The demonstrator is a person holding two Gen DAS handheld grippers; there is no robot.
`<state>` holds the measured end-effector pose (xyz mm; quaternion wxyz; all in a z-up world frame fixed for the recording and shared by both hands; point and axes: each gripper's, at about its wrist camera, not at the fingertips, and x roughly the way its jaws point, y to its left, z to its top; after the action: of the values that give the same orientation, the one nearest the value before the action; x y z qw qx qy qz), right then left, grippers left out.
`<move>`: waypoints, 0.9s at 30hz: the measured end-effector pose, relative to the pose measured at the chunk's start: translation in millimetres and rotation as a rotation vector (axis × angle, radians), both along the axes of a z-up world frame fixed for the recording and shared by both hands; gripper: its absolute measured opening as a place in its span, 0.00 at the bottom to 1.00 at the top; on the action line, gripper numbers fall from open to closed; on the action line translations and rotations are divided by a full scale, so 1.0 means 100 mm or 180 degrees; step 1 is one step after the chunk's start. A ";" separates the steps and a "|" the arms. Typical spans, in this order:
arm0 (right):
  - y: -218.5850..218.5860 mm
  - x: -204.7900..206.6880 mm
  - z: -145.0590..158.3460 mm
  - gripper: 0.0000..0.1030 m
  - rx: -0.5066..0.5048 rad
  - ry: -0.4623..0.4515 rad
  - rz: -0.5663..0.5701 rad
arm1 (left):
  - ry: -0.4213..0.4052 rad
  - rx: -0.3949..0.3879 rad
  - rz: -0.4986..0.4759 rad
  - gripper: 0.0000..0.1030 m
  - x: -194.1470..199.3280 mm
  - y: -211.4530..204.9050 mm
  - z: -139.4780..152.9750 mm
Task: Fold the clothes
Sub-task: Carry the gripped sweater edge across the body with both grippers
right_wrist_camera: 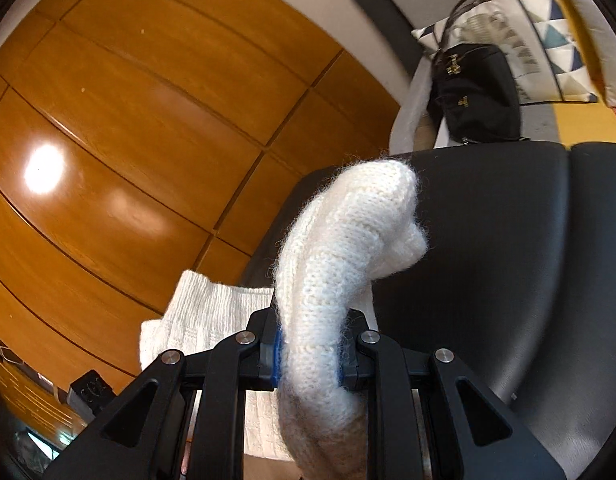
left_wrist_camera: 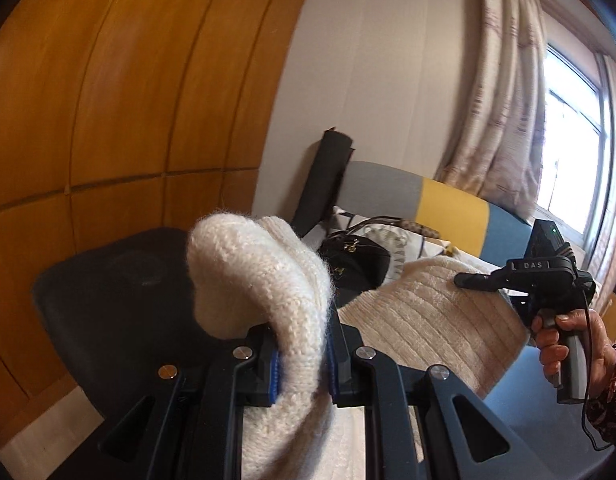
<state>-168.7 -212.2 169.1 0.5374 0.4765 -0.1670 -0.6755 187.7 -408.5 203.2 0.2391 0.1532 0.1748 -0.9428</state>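
Note:
A cream knitted sweater (left_wrist_camera: 424,320) hangs stretched in the air between my two grippers. My left gripper (left_wrist_camera: 302,372) is shut on a bunched fold of the sweater, which bulges up over the blue-padded fingers (left_wrist_camera: 274,376). My right gripper (right_wrist_camera: 310,360) is shut on another rolled edge of the sweater (right_wrist_camera: 340,248). In the left wrist view the right gripper (left_wrist_camera: 468,280) shows at the right, held by a hand, its tips against the knit. More of the sweater (right_wrist_camera: 204,316) hangs at lower left in the right wrist view.
A black padded chair (right_wrist_camera: 508,260) stands just beyond the grippers. A wooden wardrobe (left_wrist_camera: 128,100) fills the left. A black handbag (right_wrist_camera: 476,92) and patterned cushions (right_wrist_camera: 548,52) lie on a grey, yellow and blue sofa (left_wrist_camera: 448,200). A curtained window (left_wrist_camera: 568,140) is at the right.

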 end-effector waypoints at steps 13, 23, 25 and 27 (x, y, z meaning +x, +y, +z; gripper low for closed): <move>-0.36 -0.55 -0.68 0.19 0.0430 0.0000 -0.0256 | -0.0166 0.0324 0.0094 0.16 -0.37 -0.22 -0.75; -0.26 -0.95 -1.17 0.19 0.0667 -0.0124 -0.0505 | -0.0411 0.0734 0.0451 0.17 -0.38 -0.55 -1.37; -0.23 -1.00 -1.26 0.19 0.0712 -0.0147 -0.0529 | -0.0477 0.0793 0.0547 0.17 -0.35 -0.61 -1.51; -0.22 -1.03 -1.34 0.19 0.0751 -0.0154 -0.0542 | -0.0535 0.0837 0.0628 0.17 -0.32 -0.66 -1.62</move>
<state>-272.0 -234.0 35.4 0.4142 0.5365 -0.1392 -0.7219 155.4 -474.4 41.0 0.3221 0.2434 0.2901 -0.8677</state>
